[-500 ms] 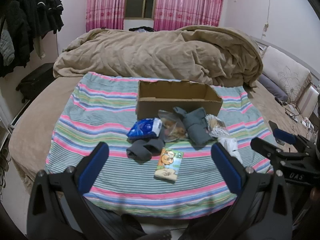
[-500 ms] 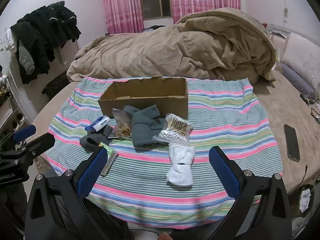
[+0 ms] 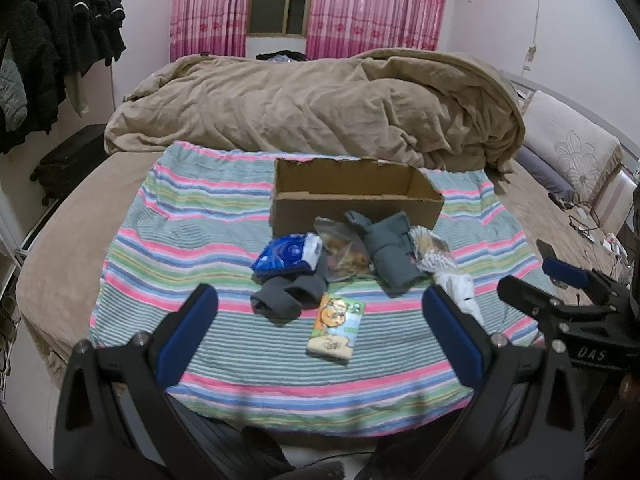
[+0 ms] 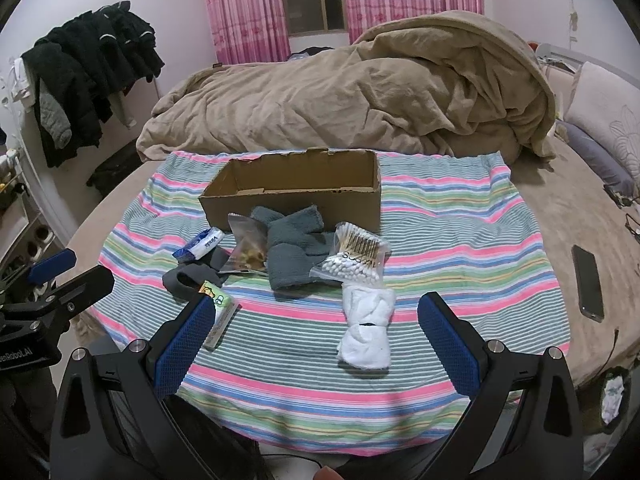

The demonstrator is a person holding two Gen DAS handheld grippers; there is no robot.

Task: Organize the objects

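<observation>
Almost nothing is changing vs half a sec ago: both grippers are still hovering over the near edge of the bed, same pile, same spots. So the sorting isn't started yet, I'd say; no item is lifted.

Left gripper [image 3: 320,336] is sitting w/ jaws spread wide, nothing between them. Right gripper [image 4: 312,340] likewise wide open & empty.

The cardboard box [image 4: 294,192] is standing open on the striped blanket [image 4: 460,248], toward the far edge, just in front of the brown duvet [image 4: 360,100]. It's looking empty as far as the inside shows.

Stuff is lying in a clump against the box's near side:
- tissue pack [image 3: 290,255], blue, at the left end
- dark grey sock [image 3: 286,296], just nearer than the tissues
- snack bag [image 3: 344,250], clear, partly under the grey-green cloth [image 4: 296,248]
- cotton swab bag [image 4: 354,254], touching the cloth's right side
- white sock roll [image 4: 368,328], nearest the right gripper
- cartoon packet [image 3: 336,328], flat, nearest the left gripper

A phone [image 4: 587,282] is lying off the blanket near the bed's right edge.

Prob. next: each gripper taking its nearest item, packet left & white roll right, into the box.
</observation>
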